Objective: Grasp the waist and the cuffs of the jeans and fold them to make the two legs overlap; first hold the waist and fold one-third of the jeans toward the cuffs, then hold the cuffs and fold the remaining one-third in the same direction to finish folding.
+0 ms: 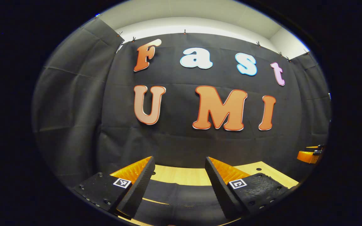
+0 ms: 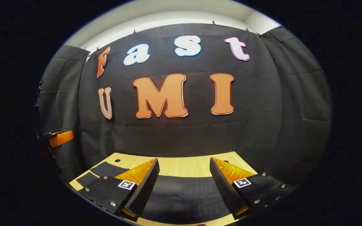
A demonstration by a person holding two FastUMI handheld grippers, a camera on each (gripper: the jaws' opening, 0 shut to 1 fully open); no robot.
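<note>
This is a recording booth set up for demonstrations, not a lived-in room. A pale wooden counter point(image 1: 181, 175) stands as its one piece of furniture, with small round holes drilled near its far corners. Right behind the counter, and closing in on both sides of it, hangs black cloth point(image 2: 181, 135) clipped along its top edge. Above the cloth, plain white wall point(image 1: 200, 23) and ceiling show.

Jeans point(image 2: 181, 191) flat on table point(image 2: 181, 164), wall point(image 2: 181, 135) behind.
</note>
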